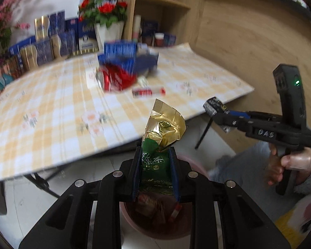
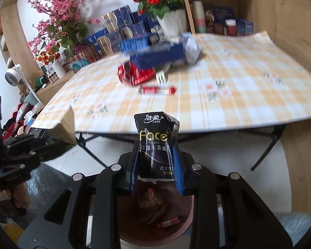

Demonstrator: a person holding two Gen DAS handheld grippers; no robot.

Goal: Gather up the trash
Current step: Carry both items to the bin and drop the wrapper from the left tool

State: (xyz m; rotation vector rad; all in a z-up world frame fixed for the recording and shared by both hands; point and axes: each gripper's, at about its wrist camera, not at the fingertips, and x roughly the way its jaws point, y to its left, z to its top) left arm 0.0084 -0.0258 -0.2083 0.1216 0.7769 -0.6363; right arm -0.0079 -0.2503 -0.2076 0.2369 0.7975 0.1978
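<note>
Left gripper [image 1: 154, 170]: jaws clamped on green-gold tea packet [image 1: 158, 143], above pink bin [image 1: 155, 224] at 6 o'clock. Right gripper [image 2: 157, 166]: jaws clamped on black tissue pack [image 2: 155, 145]. Table [image 2: 238, 103] at 12 o'clock: red wrapper [image 2: 156, 89].

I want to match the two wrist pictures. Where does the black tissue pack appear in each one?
Left wrist view: the black tissue pack is at the right, small, clamped in the right gripper, beside the table edge.
Right wrist view: the pack stands at lower centre, upright between the gripper's own fingers, above the pink bin.
Shared landmark: the small red wrapper lying on the checked tablecloth.
</note>
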